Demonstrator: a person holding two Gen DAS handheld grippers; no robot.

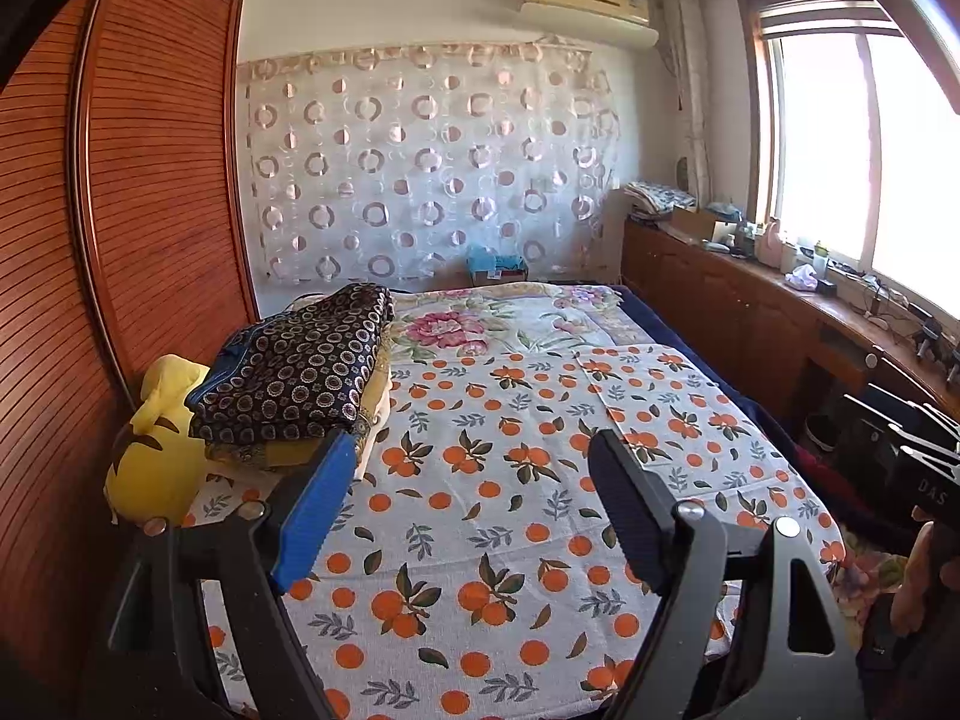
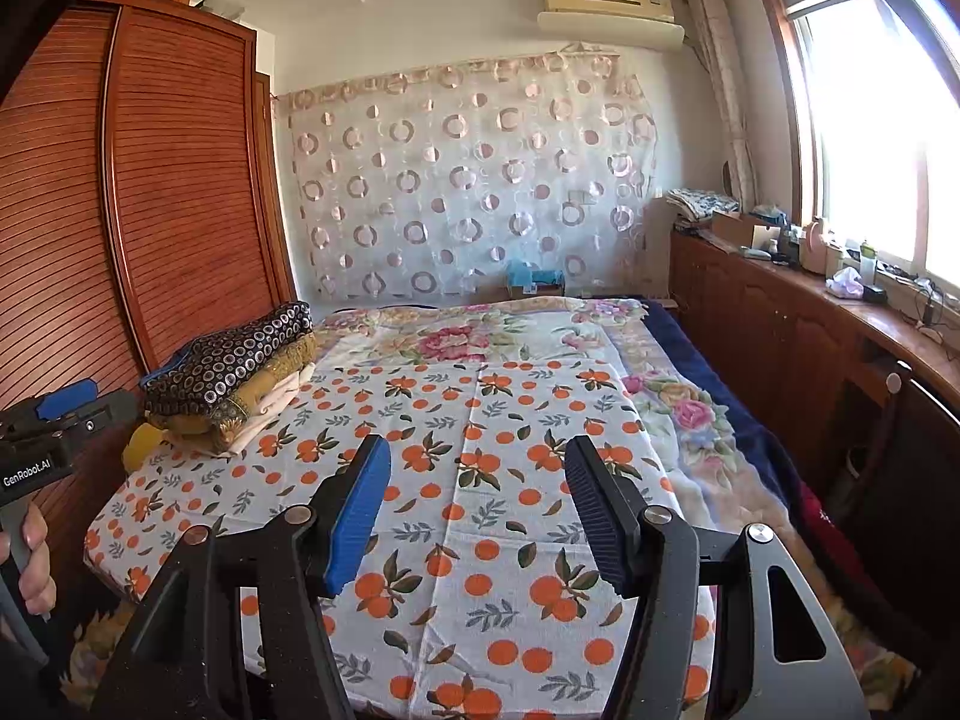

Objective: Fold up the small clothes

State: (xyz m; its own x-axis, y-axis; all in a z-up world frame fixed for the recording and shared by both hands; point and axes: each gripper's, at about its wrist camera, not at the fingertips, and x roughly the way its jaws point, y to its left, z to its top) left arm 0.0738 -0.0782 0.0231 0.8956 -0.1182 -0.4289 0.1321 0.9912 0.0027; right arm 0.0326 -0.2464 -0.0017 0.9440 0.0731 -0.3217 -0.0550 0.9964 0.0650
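Observation:
A white cloth printed with oranges (image 1: 480, 480) (image 2: 480, 420) lies spread flat over the bed. My left gripper (image 1: 471, 450) hovers above it, open, with nothing between its blue and black fingers. My right gripper (image 2: 475, 444) also hangs over the cloth, open and empty. A stack of folded clothes (image 1: 300, 372) (image 2: 234, 366), topped by a dark piece with ring patterns, sits at the bed's left edge, just left of the left gripper's blue finger (image 1: 318, 510). A hand (image 2: 30, 552) grips the left tool's handle at the left edge of the right wrist view.
A yellow plush toy (image 1: 156, 450) lies beside the stack. A floral bedspread (image 1: 456, 324) covers the far half of the bed. A slatted wooden wardrobe (image 1: 150, 180) stands on the left. A wooden cabinet with clutter (image 1: 750, 300) runs under the window on the right.

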